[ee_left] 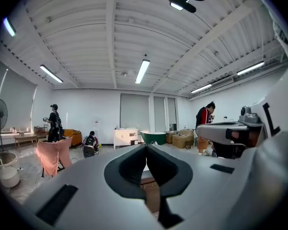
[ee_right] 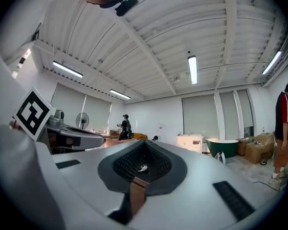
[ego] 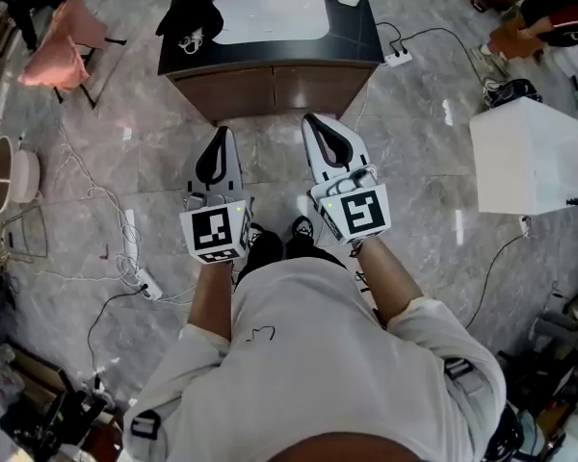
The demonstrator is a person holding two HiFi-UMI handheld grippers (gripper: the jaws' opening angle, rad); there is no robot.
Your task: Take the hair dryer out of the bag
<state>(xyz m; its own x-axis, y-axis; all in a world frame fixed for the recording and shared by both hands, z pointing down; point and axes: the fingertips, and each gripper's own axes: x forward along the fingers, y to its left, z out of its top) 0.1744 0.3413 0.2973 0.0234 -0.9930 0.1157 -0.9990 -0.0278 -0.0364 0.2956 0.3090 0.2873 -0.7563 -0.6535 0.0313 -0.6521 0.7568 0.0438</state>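
— Starting at the far left of the head view?
— Pink cloth draped over a thin dark rack (ego: 63,51). Lower down, a white power strip with tangled cords (ego: 135,263) on the grey marble floor (ego: 433,210).

— Then, up at the middle?
— Wooden desk with a black top (ego: 270,85), a white rectangular basin (ego: 270,15) set into it. On the top's left end, just beside the basin, a soft black bag (ego: 191,12) with something small and white on it. Cannot make out the hair dryer itself.

— And the left hand-held gripper (ego: 222,135)?
— White with black pads, held about level, just short of the desk front. Closed, pads pressed together, nothing between them.

— The right hand-held gripper (ego: 313,121)?
— Same build, just beside the left one, tips a little nearer the desk. Closed as well, and empty. Both well apart from the bag.

— Farther right?
— Big white cube-shaped box (ego: 530,157) standing on the floor.
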